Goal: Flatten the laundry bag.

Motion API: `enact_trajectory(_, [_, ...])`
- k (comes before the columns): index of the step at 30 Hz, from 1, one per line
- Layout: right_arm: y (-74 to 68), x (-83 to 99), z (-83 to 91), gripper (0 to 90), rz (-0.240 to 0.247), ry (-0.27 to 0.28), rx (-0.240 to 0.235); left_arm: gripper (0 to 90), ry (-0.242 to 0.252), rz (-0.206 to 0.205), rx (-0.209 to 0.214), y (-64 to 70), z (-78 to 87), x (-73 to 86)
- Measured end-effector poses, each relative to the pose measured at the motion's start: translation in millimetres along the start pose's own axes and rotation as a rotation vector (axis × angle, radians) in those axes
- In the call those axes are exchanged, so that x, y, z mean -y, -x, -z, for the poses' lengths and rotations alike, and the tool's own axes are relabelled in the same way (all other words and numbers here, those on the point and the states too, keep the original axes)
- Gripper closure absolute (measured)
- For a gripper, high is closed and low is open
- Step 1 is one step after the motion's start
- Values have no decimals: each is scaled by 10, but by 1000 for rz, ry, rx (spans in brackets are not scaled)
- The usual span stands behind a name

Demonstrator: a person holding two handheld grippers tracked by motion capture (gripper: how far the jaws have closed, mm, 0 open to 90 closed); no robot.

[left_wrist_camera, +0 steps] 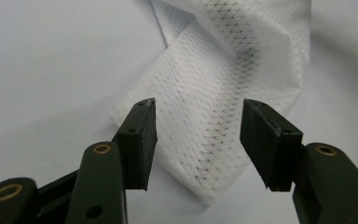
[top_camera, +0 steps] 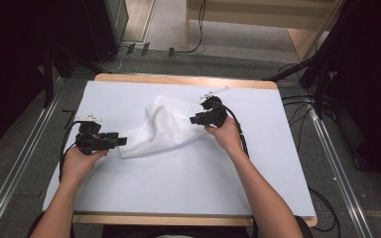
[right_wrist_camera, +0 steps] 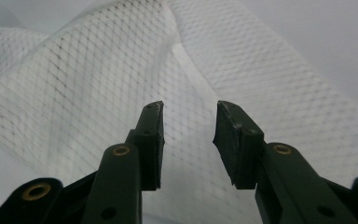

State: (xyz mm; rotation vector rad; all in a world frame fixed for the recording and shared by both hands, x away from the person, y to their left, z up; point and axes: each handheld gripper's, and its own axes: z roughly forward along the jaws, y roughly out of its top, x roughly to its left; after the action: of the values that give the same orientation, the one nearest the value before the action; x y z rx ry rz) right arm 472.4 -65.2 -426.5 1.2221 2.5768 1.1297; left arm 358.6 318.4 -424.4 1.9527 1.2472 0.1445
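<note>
High view, white mesh cloth [top_camera: 155, 130] crumpled on the table [top_camera: 188, 183], left gripper [top_camera: 121, 141] jaws spread wide at its near end, right gripper [top_camera: 194, 119] jaws parted, empty, over its far side

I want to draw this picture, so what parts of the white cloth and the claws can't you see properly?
- High view: the table surface under the white mesh cloth is covered by the bunched folds.
- High view: the right claw tips are too small to tell whether they touch cloth.
- Left gripper view: the cloth runs off the top edge.
- Right gripper view: the cloth's edges are cut off left and top.
</note>
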Motion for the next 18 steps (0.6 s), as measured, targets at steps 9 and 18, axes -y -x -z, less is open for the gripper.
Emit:
enact_trajectory(9, [-225,-237,-227,630,34,-19,-28,473,-7,-16,-2,-19,-21,-36])
enact_trajectory(18, [-445,-447,-409,606,60,-20,-52,474,-1,-17,6,-29,-40,-70])
